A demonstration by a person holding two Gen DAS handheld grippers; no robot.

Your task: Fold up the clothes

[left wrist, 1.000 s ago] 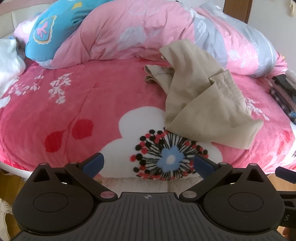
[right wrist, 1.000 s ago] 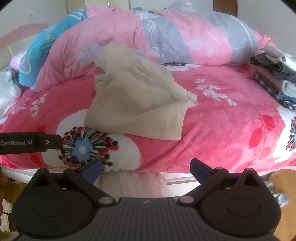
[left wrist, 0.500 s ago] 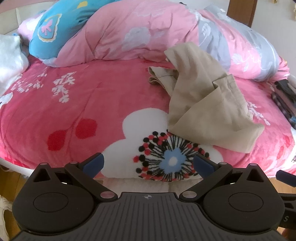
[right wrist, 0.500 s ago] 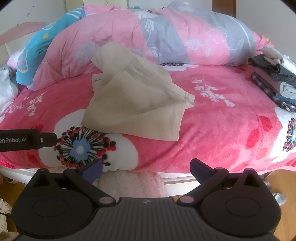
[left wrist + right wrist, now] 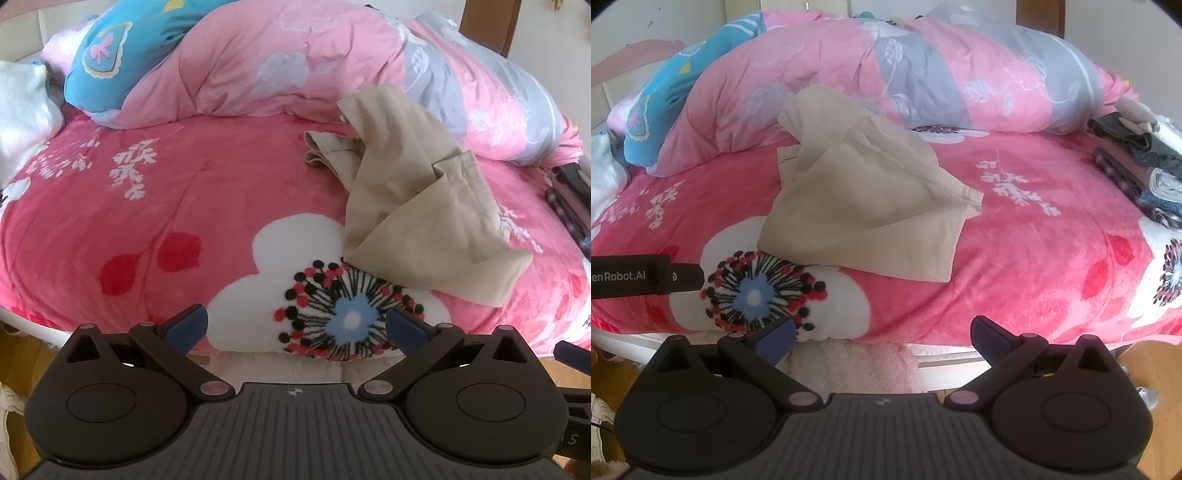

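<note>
Pink floral fleece bed (image 5: 155,206) carries a crumpled beige cotton garment (image 5: 417,221) right of centre, against the rolled quilt (image 5: 923,81). Both claws, left (image 5: 295,325) and right (image 5: 882,334), hang spread and empty. Soft, light, limp cloth; likely best pinched at its near hem corners.

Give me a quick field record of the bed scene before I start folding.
garment: beige trousers, crumpled, unfolded, far end resting against the duvet
surface: pink floral blanket
behind: rolled pink-and-grey duvet
far right: stack of dark clothes
left tool: open, empty, short of the trousers
right tool: open, empty, at the bed edge
</note>
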